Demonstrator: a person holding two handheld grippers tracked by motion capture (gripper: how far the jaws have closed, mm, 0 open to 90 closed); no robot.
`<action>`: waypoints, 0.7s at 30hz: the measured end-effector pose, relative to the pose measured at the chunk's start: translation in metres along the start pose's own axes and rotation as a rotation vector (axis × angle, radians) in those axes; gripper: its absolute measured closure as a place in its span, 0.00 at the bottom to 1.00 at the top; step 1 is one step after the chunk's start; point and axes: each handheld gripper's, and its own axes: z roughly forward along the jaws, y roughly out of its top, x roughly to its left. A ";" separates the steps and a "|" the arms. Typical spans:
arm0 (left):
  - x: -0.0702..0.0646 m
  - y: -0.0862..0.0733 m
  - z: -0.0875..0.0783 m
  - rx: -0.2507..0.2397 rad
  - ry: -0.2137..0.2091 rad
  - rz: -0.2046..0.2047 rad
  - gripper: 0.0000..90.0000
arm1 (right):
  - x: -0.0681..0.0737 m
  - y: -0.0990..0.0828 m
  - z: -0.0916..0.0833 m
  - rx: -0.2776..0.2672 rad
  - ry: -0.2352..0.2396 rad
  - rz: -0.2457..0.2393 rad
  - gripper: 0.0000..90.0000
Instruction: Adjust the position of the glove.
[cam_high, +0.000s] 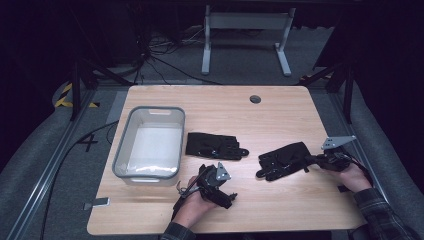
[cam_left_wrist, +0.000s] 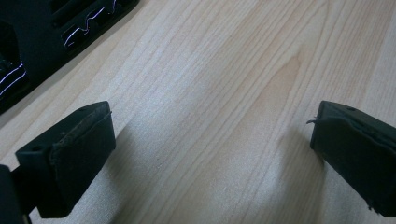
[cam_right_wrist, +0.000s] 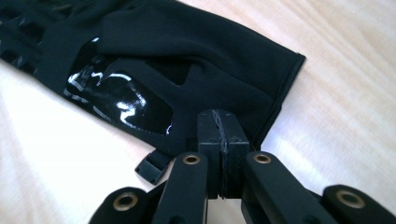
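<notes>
Right gripper (cam_right_wrist: 223, 140) and its glove. The two black jaws are pressed together at the cuff edge of the right-hand black glove (cam_right_wrist: 177, 60); the pads meet on a thin fold of the fabric at that hem, so the gripper is clamped on the glove's cuff. In the high view the same glove (cam_high: 282, 160) lies flat on the wooden table (cam_high: 280, 112), just left of the right gripper (cam_high: 312, 161) and of the right hand (cam_high: 350, 175) that carries it. Its long axis runs roughly across the table, slightly tilted — cuff toward the gripper at the right, fingers pointing left and toward the person's side.

Left gripper (cam_high: 227, 197). Seen along its own jaws, the two pads stand wide apart over bare wood, nothing between them. The left hand (cam_high: 197, 202) holds it near the table's near edge, well apart from the right-hand glove.

Second glove (cam_high: 212, 145). It lies flat between the bin and the first glove, long axis also across the table, with a small strap tab at its right end; a corner of dark fabric shows at the upper left of the left gripper view (cam_left_wrist: 42, 32).

Container. A grey plastic bin (cam_high: 122, 145) stands at the table's left side — its pale floor holds no object that can be made out.
</notes>
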 end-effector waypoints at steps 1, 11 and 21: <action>0.000 0.000 0.000 0.000 0.000 0.000 0.00 | 0.002 -0.002 -0.002 0.001 0.000 -0.004 1.00; 0.000 0.000 0.000 0.003 0.001 -0.003 0.00 | 0.029 -0.018 -0.016 0.006 0.037 -0.028 1.00; 0.000 0.000 0.000 0.003 0.001 -0.004 0.00 | 0.052 -0.026 -0.022 -0.001 0.107 -0.085 1.00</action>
